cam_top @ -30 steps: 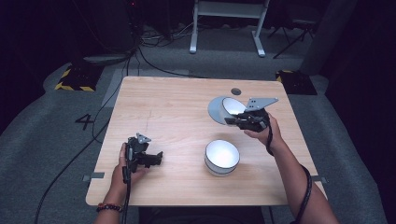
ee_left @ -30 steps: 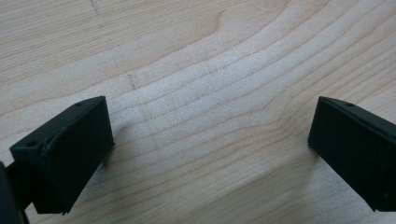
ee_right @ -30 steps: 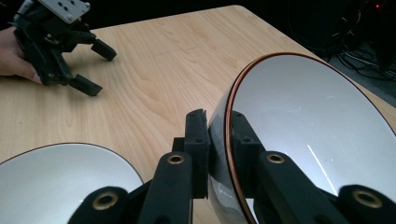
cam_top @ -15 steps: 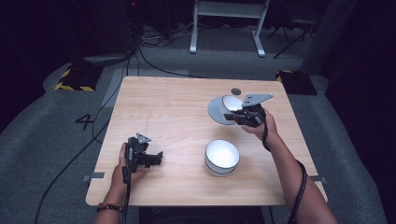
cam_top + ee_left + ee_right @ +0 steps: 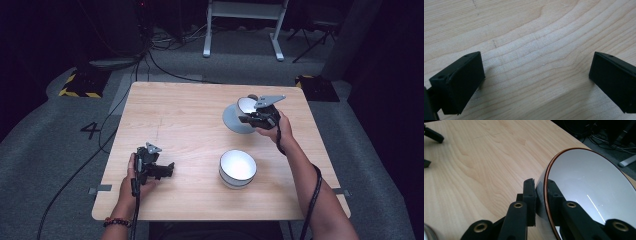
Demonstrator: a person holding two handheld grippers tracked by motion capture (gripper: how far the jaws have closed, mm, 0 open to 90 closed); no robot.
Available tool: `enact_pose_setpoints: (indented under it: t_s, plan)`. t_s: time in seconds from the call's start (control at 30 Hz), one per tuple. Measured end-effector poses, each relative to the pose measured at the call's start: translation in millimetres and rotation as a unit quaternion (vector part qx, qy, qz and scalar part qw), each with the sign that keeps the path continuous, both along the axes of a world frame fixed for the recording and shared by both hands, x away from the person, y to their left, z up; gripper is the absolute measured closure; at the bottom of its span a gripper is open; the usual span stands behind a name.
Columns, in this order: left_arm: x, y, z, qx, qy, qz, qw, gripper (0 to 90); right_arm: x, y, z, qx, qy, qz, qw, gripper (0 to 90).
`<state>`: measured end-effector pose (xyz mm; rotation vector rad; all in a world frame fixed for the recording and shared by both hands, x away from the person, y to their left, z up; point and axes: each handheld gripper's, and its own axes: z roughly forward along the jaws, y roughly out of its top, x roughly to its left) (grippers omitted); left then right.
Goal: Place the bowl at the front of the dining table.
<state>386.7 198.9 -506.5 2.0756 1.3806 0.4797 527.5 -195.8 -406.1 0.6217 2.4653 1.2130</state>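
My right gripper (image 5: 248, 119) is shut on the rim of a grey bowl (image 5: 234, 119) with a brown edge, holding it tilted on its side over the table's far right. In the right gripper view one black finger (image 5: 529, 192) presses the bowl's (image 5: 589, 185) outer wall and the other sits inside the rim. A second bowl (image 5: 237, 168), white inside, stands upright on the table nearer the front. My left gripper (image 5: 166, 171) rests low at the front left. Its jaws are wide apart over bare wood (image 5: 536, 62), with nothing between them.
The light wooden table (image 5: 185, 115) has room across its middle and left. Its far and right edges lie close to the held bowl. Beyond it are dark grey floor, cables and a white stand (image 5: 243, 10). The left gripper's jaws (image 5: 434, 135) show far off in the right gripper view.
My right gripper has carried the grey bowl a little farther back and to the left. The left gripper and the white bowl have stayed put.
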Motion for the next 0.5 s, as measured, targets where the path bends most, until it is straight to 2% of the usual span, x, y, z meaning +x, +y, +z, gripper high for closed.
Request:
enact_pose_setpoints:
  t_s: [0.33, 0.5]
  plan:
    - [0.1, 0.0, -0.1, -0.001, 0.0, -0.001, 1.0, 0.0, 26.4, -4.1, -13.0, -0.004, 0.011, -0.027, 0.9996, 81.0]
    - [0.2, 0.0, -0.1, -0.001, 0.0, -0.001, 1.0, 0.0, 33.6, -2.7, -15.9, -0.001, 0.015, -0.027, 0.9995, 80.9]
